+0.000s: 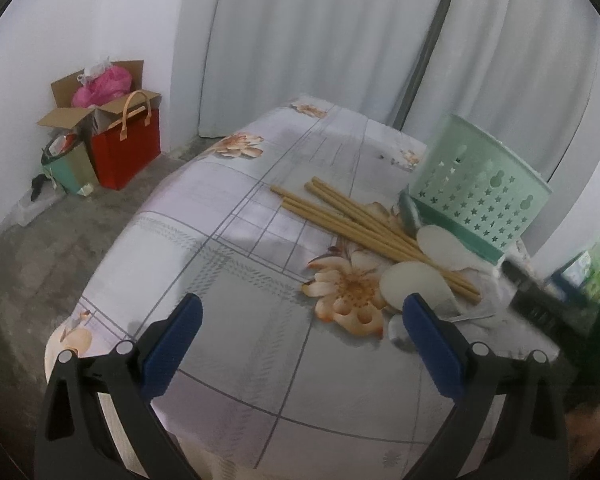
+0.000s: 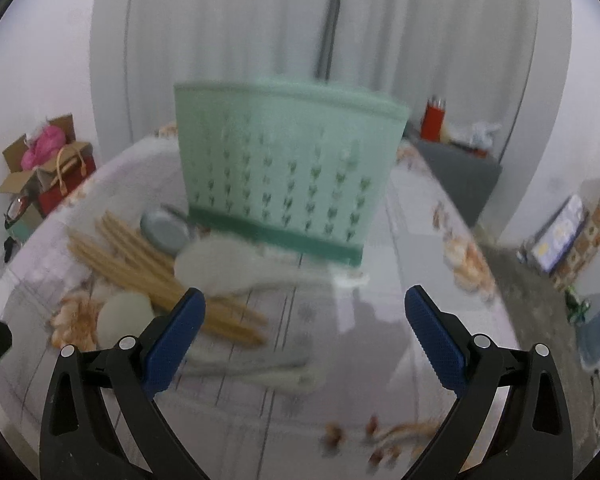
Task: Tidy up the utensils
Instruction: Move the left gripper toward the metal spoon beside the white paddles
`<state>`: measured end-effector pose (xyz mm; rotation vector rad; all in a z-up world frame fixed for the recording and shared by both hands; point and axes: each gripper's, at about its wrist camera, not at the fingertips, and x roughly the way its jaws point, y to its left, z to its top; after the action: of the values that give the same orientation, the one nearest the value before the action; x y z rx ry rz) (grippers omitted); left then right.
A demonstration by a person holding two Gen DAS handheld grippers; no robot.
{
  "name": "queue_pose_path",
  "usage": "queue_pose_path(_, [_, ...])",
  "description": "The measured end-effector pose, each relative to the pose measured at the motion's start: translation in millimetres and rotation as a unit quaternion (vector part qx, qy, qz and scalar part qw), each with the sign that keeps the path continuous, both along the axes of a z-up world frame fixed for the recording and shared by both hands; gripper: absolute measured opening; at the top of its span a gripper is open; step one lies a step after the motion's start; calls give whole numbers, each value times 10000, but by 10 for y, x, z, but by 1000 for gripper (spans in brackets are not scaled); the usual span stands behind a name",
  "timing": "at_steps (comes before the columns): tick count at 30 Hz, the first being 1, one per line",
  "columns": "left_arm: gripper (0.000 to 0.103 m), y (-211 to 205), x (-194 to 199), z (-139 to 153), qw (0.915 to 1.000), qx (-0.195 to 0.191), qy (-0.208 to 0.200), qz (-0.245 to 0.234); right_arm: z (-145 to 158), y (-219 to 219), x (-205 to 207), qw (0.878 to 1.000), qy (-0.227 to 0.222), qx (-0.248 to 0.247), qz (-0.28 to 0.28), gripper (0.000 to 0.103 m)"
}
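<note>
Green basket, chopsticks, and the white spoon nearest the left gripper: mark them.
Green basket [image 1: 476, 188], left wrist view, perforated side wall.
Chopsticks [image 1: 340, 210], left wrist view, mid-bundle.
White spoon [image 1: 410, 280], left wrist view, its bowl.

1. The left wrist view looks from above the table's [image 1: 236, 240] near left corner, facing forward and down across the cloth toward the curtain [image 1: 320, 40], with the left gripper [image 1: 302, 312] low in frame.
2. It stands fairly far back: the basket [image 1: 480, 192] and chopsticks [image 1: 364, 220] lie toward its right side, and the bags [image 1: 124, 152] on the floor show at far left.
3. The right wrist view sits nearer and lower, facing the basket [image 2: 284, 176] head-on, the right gripper [image 2: 306, 308] in the foreground; it is blurred.
4. Both views share the basket, chopsticks [image 2: 148, 264], spoons [image 2: 220, 264], curtain [image 2: 260, 20] and bags [image 2: 60, 176].
</note>
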<state>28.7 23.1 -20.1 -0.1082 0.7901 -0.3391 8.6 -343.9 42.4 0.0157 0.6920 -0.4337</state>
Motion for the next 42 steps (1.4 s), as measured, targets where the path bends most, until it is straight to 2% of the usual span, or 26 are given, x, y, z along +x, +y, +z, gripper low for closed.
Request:
queue_pose_path(3, [98, -45, -39, -20, 9997, 140, -89, -177, 84, -65, 7, 9991, -290, -170, 260, 95])
queue_pose_path(7, [98, -213, -140, -33, 9967, 478, -312, -577, 142, -114, 54, 9967, -407, -236, 663, 95])
queue_pose_path(9, [98, -336, -196, -42, 9932, 685, -444, -825, 159, -137, 51, 9954, -482, -168, 808, 95])
queue_pose_path(12, [90, -569, -272, -87, 9834, 1096, -636, -1301, 182, -192, 20, 9934, -605, 24, 976, 95])
queue_pose_path(14, [81, -726, -319, -148, 9740, 1454, -763, -1563, 168, -222, 13, 9929, -556, 112, 1047, 95])
queue_pose_path(18, [74, -1043, -405, -357, 9448, 2258, -1016, -2144, 145, -220, 34, 9919, -378, 223, 1192, 95])
queue_pose_path(21, [70, -1164, -441, -368, 9301, 2494, -1363, -2328, 145, -233, 23, 9919, -342, 258, 1192, 95])
queue_pose_path(23, [58, -1223, -424, -364, 9248, 2557, -1411, -2438, 148, -251, 4, 9921, -325, 323, 1172, 95])
queue_pose_path(25, [52, -1252, -391, -386, 9188, 2655, -1477, -2520, 147, -280, -4, 9920, -295, 410, 1160, 95])
queue_pose_path(31, [19, -1380, -498, -451, 8892, 3136, -1746, -2838, 156, -333, -59, 9920, -314, 517, 1112, 95])
queue_pose_path(32, [17, -1396, -523, -458, 8843, 3219, -1811, -2857, 154, -336, -60, 9919, -314, 530, 1108, 95])
queue_pose_path(34, [14, -1407, -589, -467, 8691, 3444, -1979, -2947, 152, -346, -64, 9919, -310, 555, 1097, 95])
queue_pose_path(36, [12, -1392, -635, -423, 8604, 3493, -2016, -3115, 151, -359, -70, 9918, -306, 582, 1092, 95])
queue_pose_path(38, [7, -1397, -667, -338, 8576, 3427, -1960, -3296, 145, -373, -75, 9919, -297, 593, 1083, 95])
queue_pose_path(39, [6, -1377, -674, -252, 8606, 3260, -1842, -3452, 145, -382, -74, 9919, -294, 600, 1079, 95])
queue_pose_path(42, [4, -1301, -579, -39, 8767, 2527, -1206, -3913, 140, -409, -69, 9918, -287, 656, 1058, 95])
